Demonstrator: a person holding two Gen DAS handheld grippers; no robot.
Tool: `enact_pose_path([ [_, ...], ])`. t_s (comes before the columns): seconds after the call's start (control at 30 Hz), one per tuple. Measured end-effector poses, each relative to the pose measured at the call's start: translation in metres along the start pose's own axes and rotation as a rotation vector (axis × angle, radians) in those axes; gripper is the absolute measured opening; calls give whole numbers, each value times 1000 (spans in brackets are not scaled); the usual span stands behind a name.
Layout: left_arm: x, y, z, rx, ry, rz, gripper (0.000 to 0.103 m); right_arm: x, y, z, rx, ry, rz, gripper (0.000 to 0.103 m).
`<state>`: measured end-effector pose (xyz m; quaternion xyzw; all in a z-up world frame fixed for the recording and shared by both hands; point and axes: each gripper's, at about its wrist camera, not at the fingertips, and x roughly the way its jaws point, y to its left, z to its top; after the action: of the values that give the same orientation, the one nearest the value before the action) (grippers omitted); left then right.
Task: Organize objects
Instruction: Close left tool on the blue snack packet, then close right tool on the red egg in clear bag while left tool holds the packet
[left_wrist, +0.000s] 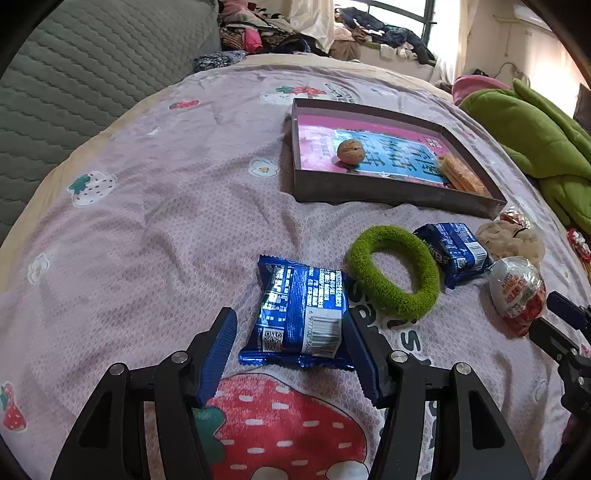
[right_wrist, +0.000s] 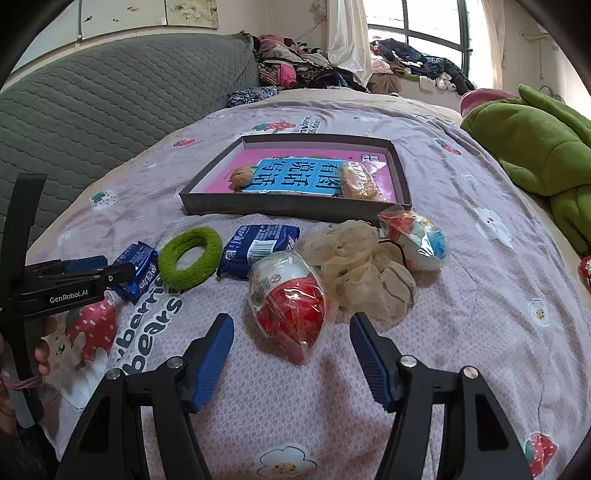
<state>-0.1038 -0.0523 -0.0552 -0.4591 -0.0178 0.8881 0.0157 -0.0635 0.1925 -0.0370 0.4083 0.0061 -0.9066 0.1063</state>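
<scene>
Blue snack packet (left_wrist: 301, 314) lies flat, long side pointing up the frame, between the left gripper's (left_wrist: 291, 354) open jaws. The right gripper (right_wrist: 291, 354) gapes low before a wrapped egg (right_wrist: 288, 306).

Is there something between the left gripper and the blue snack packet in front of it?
Nothing visible. The left gripper is open, and the blue snack packet already lies between its fingers on the bedspread.

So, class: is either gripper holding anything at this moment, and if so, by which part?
Nothing is held. The left gripper is open around the near blue snack packet, not clamped. The right gripper is open before the wrapped egg.
</scene>
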Motion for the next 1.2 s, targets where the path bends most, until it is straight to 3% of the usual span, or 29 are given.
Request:
enact_pose_path([
  [0.97,27,-7,6,14,35,-17,61,23,4,5,-26,1,-19,65],
  [1.2,31,-7,5,16,33,-17,61,31,7,6,-53,-9,-25,58],
])
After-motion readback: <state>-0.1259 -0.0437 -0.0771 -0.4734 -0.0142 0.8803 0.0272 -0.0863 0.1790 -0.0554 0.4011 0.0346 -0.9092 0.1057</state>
